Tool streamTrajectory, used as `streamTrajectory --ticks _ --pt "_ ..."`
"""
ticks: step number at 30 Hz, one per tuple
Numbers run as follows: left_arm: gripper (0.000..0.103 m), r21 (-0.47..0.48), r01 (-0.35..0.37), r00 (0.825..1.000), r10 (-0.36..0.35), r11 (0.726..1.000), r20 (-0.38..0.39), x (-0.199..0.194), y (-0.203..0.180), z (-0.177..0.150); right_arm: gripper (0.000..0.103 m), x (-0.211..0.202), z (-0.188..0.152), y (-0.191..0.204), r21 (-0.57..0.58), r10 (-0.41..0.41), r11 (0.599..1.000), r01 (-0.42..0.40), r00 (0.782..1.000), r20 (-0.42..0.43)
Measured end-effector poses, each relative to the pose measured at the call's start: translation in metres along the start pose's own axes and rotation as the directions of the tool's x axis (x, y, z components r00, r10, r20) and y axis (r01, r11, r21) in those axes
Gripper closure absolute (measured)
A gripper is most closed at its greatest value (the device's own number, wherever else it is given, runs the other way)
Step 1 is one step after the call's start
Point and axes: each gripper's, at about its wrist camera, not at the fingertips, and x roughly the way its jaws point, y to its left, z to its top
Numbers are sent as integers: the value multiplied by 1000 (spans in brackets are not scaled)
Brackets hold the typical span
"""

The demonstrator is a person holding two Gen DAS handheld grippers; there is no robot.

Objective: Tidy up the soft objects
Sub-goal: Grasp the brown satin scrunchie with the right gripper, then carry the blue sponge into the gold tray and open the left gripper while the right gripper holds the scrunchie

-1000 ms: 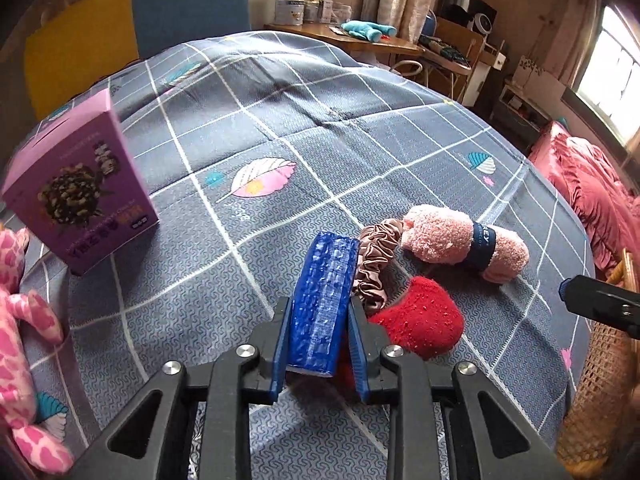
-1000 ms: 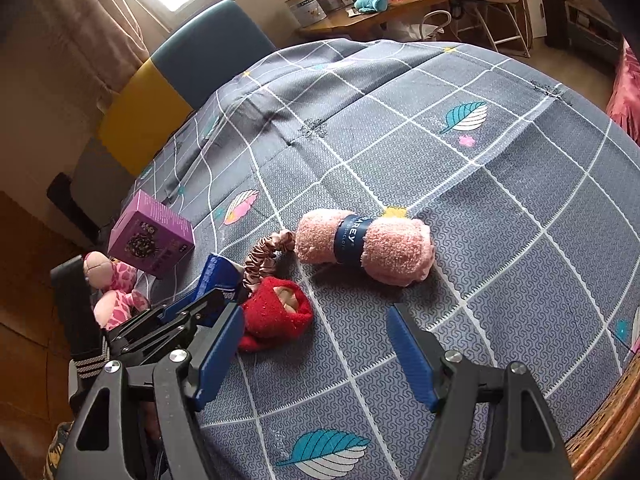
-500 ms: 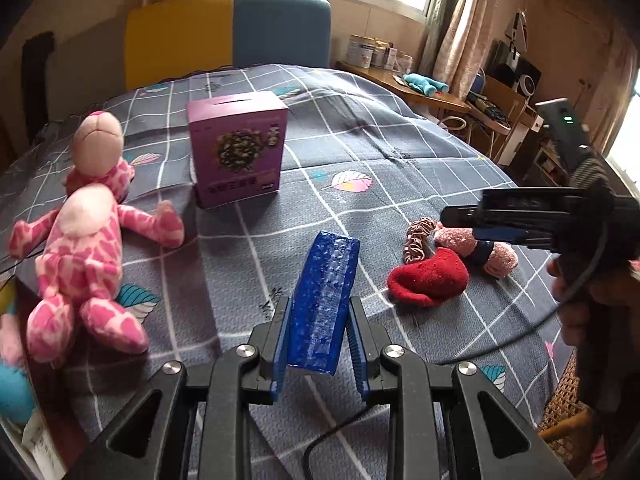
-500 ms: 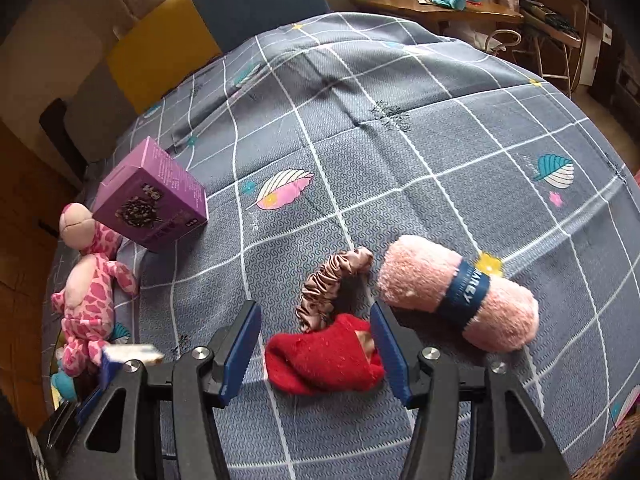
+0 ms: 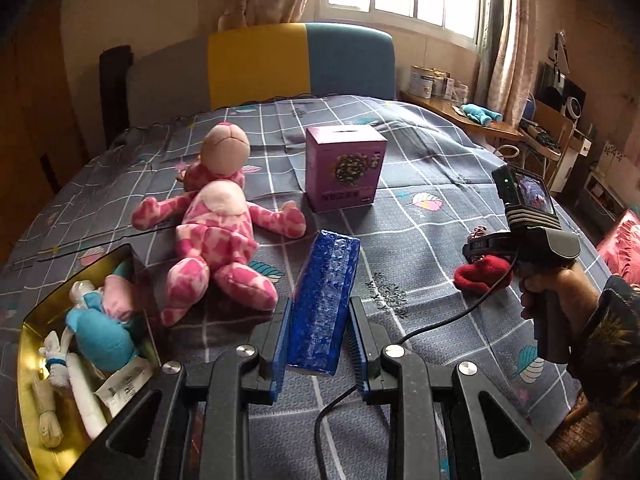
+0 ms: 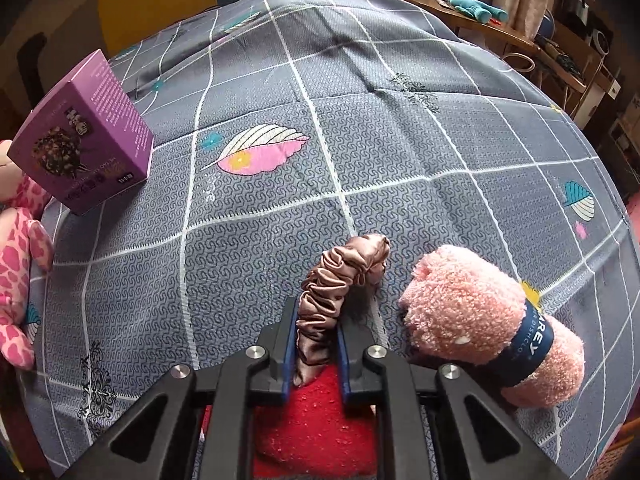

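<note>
My left gripper (image 5: 319, 312) is shut on a blue wrapped pack (image 5: 326, 296), held above the grey checked bedspread (image 5: 420, 240). Left of it, a gold box (image 5: 30, 344) holds a blue plush and other soft items. My right gripper (image 6: 316, 320) points steeply down and is shut on a brown satin scrunchie (image 6: 340, 276), which arches out ahead of the pads. A red fuzzy item (image 6: 316, 412) lies under that gripper. A rolled pink towel (image 6: 488, 328) with a navy band lies just to its right. In the left wrist view a person's hand (image 5: 560, 292) holds the right gripper over the red item (image 5: 480, 276).
A pink spotted plush toy (image 5: 216, 240) lies on the bed beside the gold box. A purple carton (image 5: 344, 168) stands behind it, also seen as the purple carton (image 6: 84, 148) at the left. A yellow and blue headboard (image 5: 300, 60) is beyond. A wooden desk (image 5: 480, 124) stands right.
My left gripper has swung left and risen with the blue pack, bringing the plush and gold box into view. My right gripper has dropped onto the scrunchie and shut on it.
</note>
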Motion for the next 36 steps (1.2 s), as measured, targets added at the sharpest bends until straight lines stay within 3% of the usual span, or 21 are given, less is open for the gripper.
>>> streamTrajectory --ticks 9,23,29,33,36 --pt "76 -14 -46 999 46 999 14 -16 9 -16 86 -2 2 -8 26 59 998 -60 998 15" --pt "76 -26 -128 988 129 991 87 -52 30 -22 87 -5 -6 12 -81 -18 996 24 997 79" --pt "76 -117 -123 989 131 986 67 -62 70 -35 87 -1 -11 18 -126 -41 991 53 994 97" --pt "76 -261 -139 986 159 955 55 -77 130 -48 87 0 -10 19 -139 -52 988 66 994 100" --pt "76 -397 -202 973 230 895 24 -88 193 -63 87 0 -10 21 -148 -62 986 76 993 100"
